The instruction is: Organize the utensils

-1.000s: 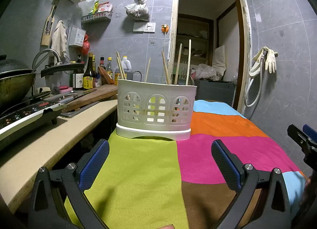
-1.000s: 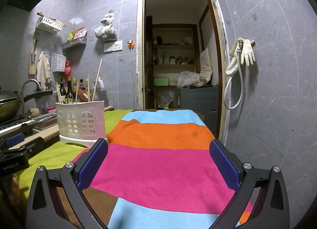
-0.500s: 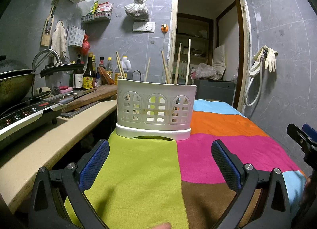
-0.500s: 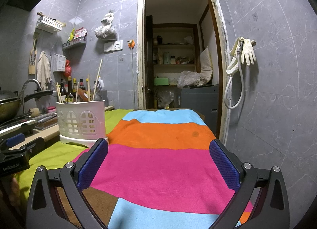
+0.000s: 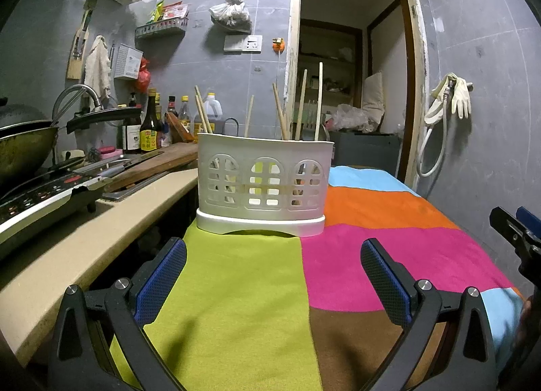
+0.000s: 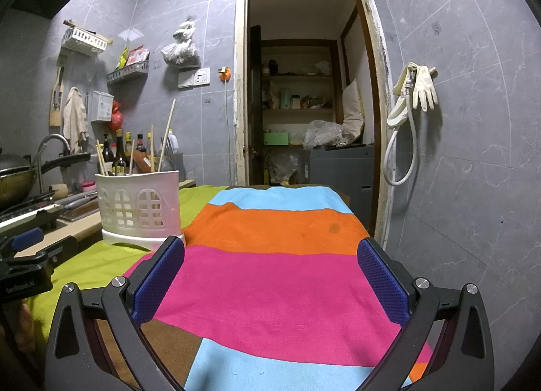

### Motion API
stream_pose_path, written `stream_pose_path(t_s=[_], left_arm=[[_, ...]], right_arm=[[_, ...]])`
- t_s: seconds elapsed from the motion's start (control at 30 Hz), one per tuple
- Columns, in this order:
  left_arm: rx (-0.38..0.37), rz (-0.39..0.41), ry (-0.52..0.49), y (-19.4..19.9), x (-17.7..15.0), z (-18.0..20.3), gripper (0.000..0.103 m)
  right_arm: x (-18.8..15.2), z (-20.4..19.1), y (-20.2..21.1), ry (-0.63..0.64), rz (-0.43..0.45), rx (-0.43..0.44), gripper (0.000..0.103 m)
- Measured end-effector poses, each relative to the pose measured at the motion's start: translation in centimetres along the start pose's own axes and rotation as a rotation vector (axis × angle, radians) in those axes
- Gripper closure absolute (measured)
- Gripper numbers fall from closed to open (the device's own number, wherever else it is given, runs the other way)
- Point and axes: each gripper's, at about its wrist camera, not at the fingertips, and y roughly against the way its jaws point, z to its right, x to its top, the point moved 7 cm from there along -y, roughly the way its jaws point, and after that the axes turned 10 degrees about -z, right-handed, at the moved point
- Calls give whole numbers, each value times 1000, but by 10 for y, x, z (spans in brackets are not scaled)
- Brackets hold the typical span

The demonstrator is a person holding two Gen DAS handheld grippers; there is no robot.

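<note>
Two grippers, both empty – we see left gripper (image 5: 273,274) and right gripper (image 6: 270,272) with fingers spread apart. Chopsticks (image 5: 299,108) stand in the white holder (image 5: 263,185) on the striped cloth (image 6: 270,276), ahead of the left gripper.

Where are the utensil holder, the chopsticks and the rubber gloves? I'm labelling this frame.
utensil holder (image 5: 265,185): left wrist view, front wall.
chopsticks (image 5: 319,100): left wrist view, shaft of the tallest stick.
rubber gloves (image 6: 424,88): right wrist view, palm.
</note>
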Motion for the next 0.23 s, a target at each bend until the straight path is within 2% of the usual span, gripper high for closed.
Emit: stream_pose_path(t_s=[0.23], left_arm=[[-1, -8, -1, -1, 0, 0, 2]], right_arm=[[0, 0, 0, 0, 0, 0, 0]])
